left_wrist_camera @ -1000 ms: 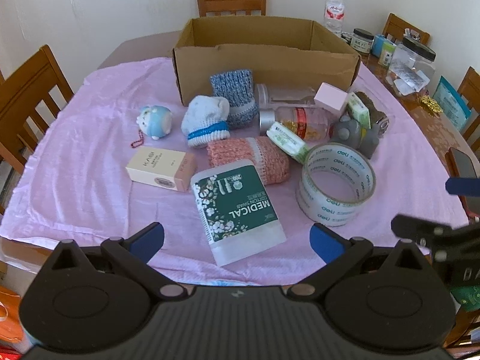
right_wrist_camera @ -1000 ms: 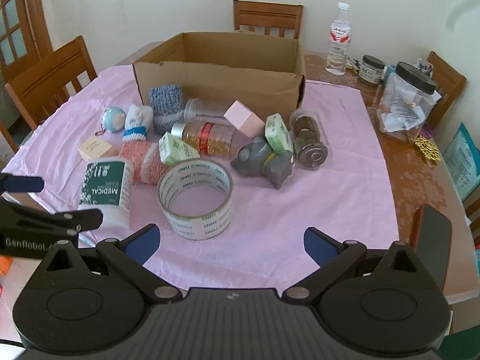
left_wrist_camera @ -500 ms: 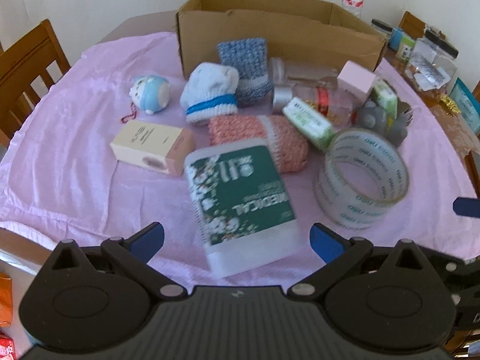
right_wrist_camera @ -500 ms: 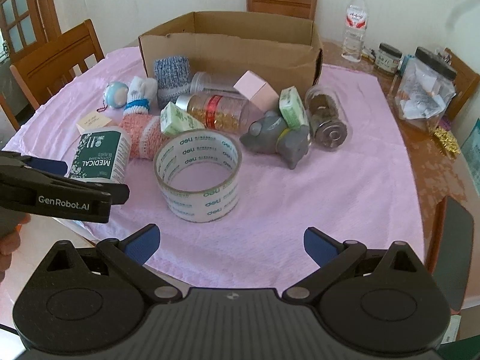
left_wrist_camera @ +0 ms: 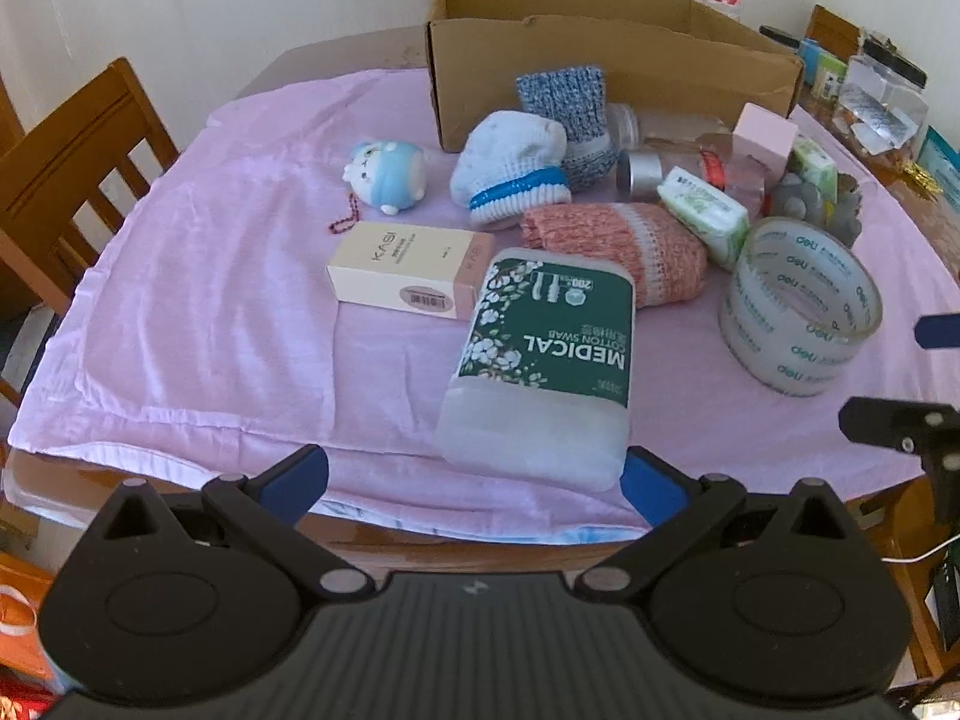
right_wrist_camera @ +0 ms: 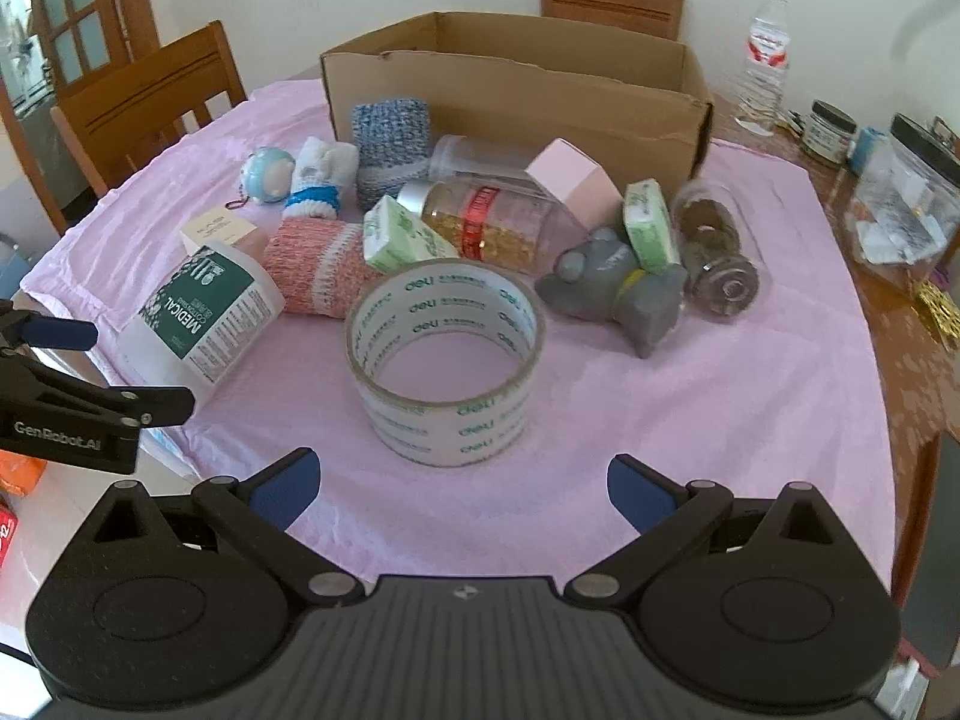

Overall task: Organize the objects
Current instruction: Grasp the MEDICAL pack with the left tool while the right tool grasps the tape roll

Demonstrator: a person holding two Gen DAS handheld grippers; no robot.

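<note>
While both jaws stand wide and empty, the left hand-held gripper faces the cotton swab pack lying just ahead; it should straddle the pack's narrow sides squarely. Ahead of the right hand-held gripper sits the tape roll, cardboard box beyond.

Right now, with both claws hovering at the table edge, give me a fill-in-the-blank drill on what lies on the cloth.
1. The cotton swab pack has a label coloured ____.
2. The tape roll lies flat, straight ahead of the ____ claw.
3. Behind the clutter stands an open ____ box.
4. The left claw is open and holds ____.

Missing words: green; right; cardboard; nothing
</note>
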